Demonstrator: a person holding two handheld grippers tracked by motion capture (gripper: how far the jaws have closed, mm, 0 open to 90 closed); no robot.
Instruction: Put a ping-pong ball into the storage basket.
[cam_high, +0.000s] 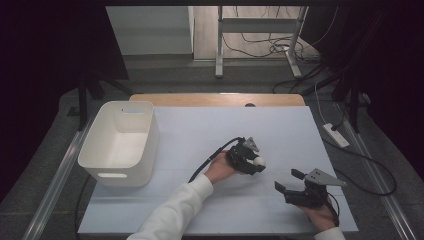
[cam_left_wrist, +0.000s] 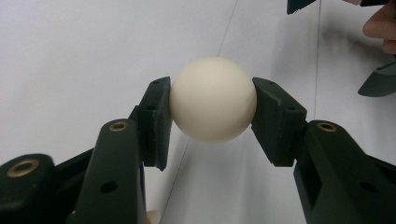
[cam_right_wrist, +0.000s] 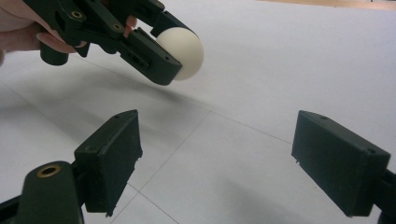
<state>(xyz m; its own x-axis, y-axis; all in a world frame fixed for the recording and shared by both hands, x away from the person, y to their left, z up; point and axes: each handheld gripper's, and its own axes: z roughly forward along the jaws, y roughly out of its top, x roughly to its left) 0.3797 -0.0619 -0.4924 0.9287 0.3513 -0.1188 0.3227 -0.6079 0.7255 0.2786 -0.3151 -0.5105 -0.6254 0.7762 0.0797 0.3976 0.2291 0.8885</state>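
While the smooth cream-white ball (cam_left_wrist: 213, 99) sits pinched between the two black pads of the left tool (cam_high: 256, 163), it hangs just clear of the white-covered table (cam_high: 210, 135), right of centre in the high view. In the left gripper view the pads press on the ball's widest line from either side, a grip that should keep a round, slippery thing from squirting out. Seen in the right gripper view, ball and tool show at the upper left, the tool tilted nose-down and a soft shadow on the table beneath, so it looks lifted rather than resting.

Over at the lower right of the high view the right tool (cam_high: 289, 182) rests low by the table edge, its jaws spread wide with nothing between them, seemingly just waiting its turn, well apart from the ball.

Out at the left of the high view stands the white plastic bin (cam_high: 142, 150) with slotted handles, upright, and its inside looks bare. My guess is that the ball is bound for it, a fair carry across the table.
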